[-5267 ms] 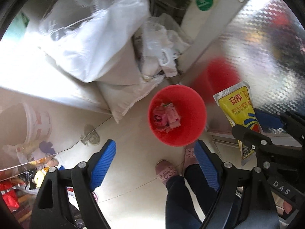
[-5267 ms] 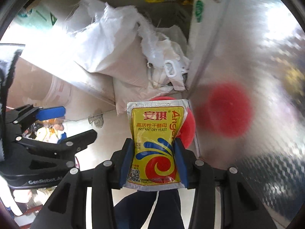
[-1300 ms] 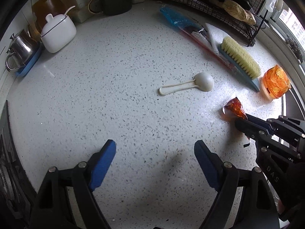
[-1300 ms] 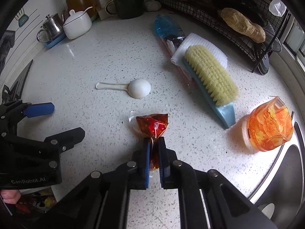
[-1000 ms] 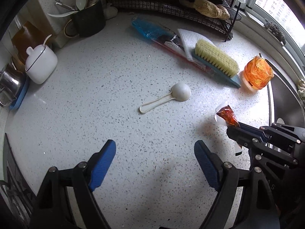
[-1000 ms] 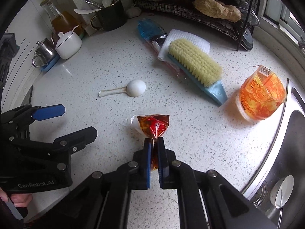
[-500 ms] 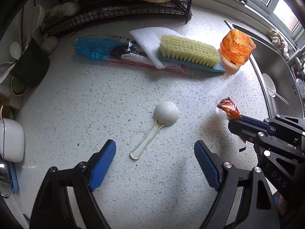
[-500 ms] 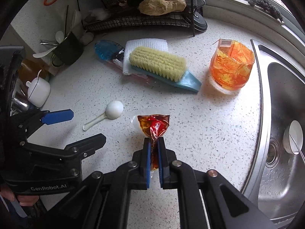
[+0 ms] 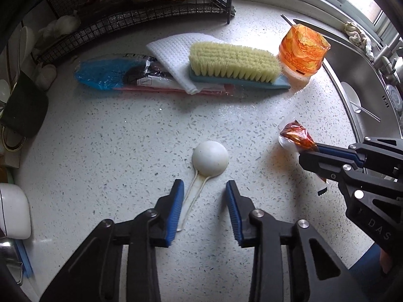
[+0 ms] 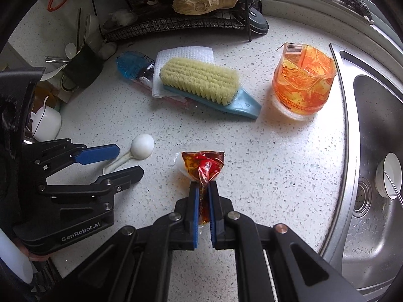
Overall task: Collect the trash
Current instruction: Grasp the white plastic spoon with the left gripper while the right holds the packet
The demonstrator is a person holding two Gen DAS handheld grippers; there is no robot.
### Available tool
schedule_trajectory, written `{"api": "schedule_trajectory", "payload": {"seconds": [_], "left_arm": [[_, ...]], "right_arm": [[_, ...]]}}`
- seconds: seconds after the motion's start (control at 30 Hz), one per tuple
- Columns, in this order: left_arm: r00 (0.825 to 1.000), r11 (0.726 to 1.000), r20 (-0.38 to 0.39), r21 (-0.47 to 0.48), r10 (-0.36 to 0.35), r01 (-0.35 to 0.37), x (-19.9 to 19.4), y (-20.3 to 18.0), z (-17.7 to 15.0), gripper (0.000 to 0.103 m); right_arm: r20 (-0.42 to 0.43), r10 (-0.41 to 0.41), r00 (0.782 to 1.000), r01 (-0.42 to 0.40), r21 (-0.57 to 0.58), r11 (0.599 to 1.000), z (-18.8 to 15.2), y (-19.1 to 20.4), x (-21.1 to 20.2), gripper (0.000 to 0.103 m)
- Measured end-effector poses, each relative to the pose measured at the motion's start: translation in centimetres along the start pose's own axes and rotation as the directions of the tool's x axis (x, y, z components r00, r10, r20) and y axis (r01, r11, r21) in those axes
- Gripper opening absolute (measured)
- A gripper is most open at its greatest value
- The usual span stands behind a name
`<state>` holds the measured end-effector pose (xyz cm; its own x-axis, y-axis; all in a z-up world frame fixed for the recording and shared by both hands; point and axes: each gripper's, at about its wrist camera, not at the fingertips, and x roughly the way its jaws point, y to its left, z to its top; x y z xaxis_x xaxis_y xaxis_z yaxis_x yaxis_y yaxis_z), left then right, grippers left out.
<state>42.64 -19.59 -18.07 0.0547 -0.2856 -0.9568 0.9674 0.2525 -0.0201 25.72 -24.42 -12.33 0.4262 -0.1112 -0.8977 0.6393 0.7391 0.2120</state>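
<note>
My right gripper (image 10: 203, 186) is shut on a small red sauce sachet (image 10: 204, 167) and holds it just above the speckled white counter (image 10: 252, 156); the sachet also shows in the left wrist view (image 9: 297, 137). My left gripper (image 9: 204, 188) is open, its blue pads either side of the handle of a white plastic scoop (image 9: 210, 161) that lies on the counter. The scoop also shows in the right wrist view (image 10: 142, 147), between the left gripper's fingers (image 10: 97, 156).
A scrubbing brush (image 9: 234, 63) lies on a white cloth (image 9: 173, 50) and a blue plastic packet (image 9: 110, 74). An orange bag in a cup (image 10: 303, 85) stands by the steel sink (image 10: 372, 176). A wire rack (image 10: 176, 17), a utensil holder (image 10: 80, 70) and a white jar (image 10: 46, 123) line the back.
My left gripper has narrowed its opening and moved down around the scoop's handle. My right gripper has kept the sachet and shifted slightly over the counter.
</note>
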Motion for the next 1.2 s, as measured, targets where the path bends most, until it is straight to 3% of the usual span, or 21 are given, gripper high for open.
{"api": "schedule_trajectory", "payload": {"seconds": [0.03, 0.27, 0.43, 0.63, 0.87, 1.2], "left_arm": [[1.0, 1.0, -0.005, -0.012, -0.004, 0.004, -0.1, -0.1, -0.1, 0.009], [0.999, 0.99, 0.001, -0.134, 0.034, -0.034, -0.6, -1.2, -1.9, 0.008], [0.997, 0.96, 0.042, -0.275, 0.064, -0.05, -1.7, -2.4, -3.4, 0.008], [0.99, 0.898, 0.052, -0.429, 0.134, -0.099, -3.6, -3.7, -5.7, 0.008], [0.979, 0.829, 0.042, -0.54, 0.202, -0.147, -6.0, -4.3, -9.3, 0.008], [0.965, 0.708, 0.028, -0.684, 0.262, -0.172, -8.8, -6.9, -17.5, 0.008]], "right_arm": [[0.0, 0.006, 1.0, -0.006, -0.005, 1.0, 0.0, -0.1, -0.1, 0.006], [-0.038, 0.053, 0.998, -0.057, -0.084, 0.995, 0.0, -0.7, -0.2, 0.006], [-0.056, 0.111, 0.992, -0.119, -0.168, 0.979, -0.1, -1.1, -0.6, 0.006], [-0.123, 0.155, 0.98, -0.186, -0.312, 0.932, -0.6, -0.9, -0.9, 0.006], [-0.139, 0.187, 0.972, -0.23, -0.448, 0.864, -2.3, 0.9, -2.5, 0.006], [-0.187, 0.224, 0.956, -0.291, -0.544, 0.787, -8.8, 4.7, -4.6, 0.006]]}}
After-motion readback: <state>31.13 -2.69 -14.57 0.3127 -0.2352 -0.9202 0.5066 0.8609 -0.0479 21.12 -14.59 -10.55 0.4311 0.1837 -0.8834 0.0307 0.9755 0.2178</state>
